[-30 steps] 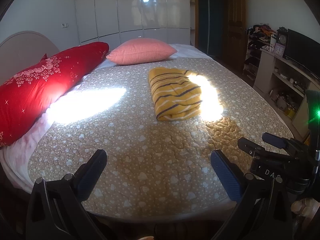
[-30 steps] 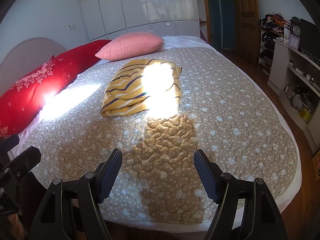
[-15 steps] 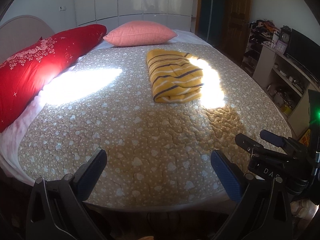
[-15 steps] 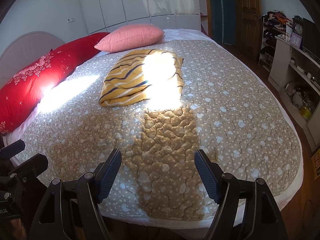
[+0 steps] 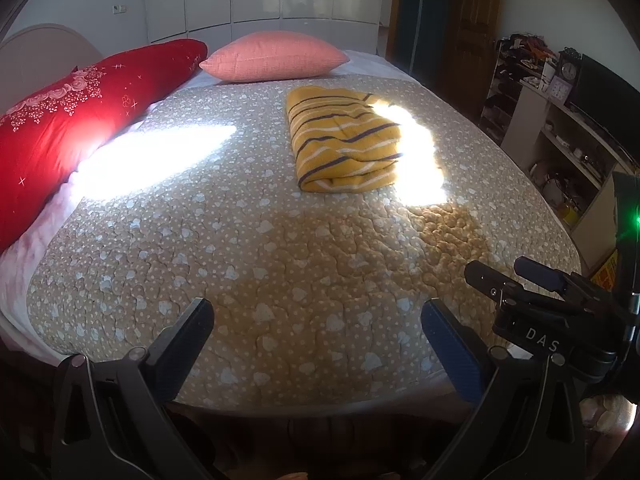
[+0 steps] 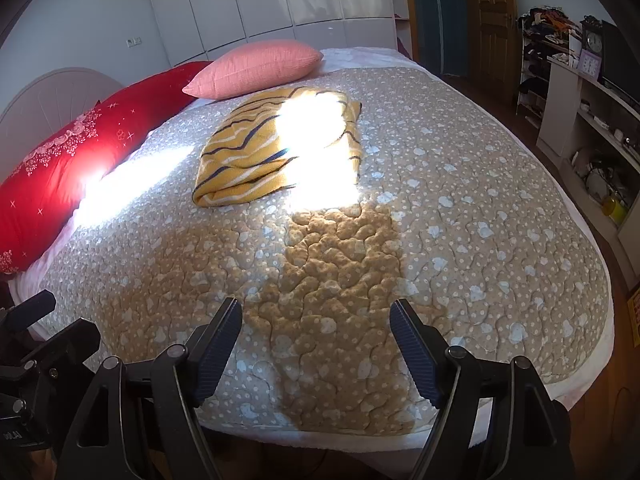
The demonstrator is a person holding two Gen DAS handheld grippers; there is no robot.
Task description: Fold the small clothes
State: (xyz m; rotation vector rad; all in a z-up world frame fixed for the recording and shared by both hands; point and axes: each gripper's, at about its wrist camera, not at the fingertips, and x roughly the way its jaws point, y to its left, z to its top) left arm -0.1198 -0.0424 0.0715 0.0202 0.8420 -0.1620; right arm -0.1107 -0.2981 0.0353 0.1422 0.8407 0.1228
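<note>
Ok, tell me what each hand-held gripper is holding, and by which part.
Nothing. The left hand-held gripper and the right hand-held gripper are both open and empty; the yellow striped garment lies folded on the bed, untouched.

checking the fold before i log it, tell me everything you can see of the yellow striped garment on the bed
The yellow knitted garment with dark and white stripes lies folded into a thick, roughly rectangular bundle, rounded fold edge facing the cameras. It rests flat on the beige quilted bedspread, near the pink pillow without touching it. Bright sunlight washes out one side. Nothing else touches it.

Yellow striped top (image 5: pixel 344 136) – folded, flat mid-bed, part sunlit.
</note>
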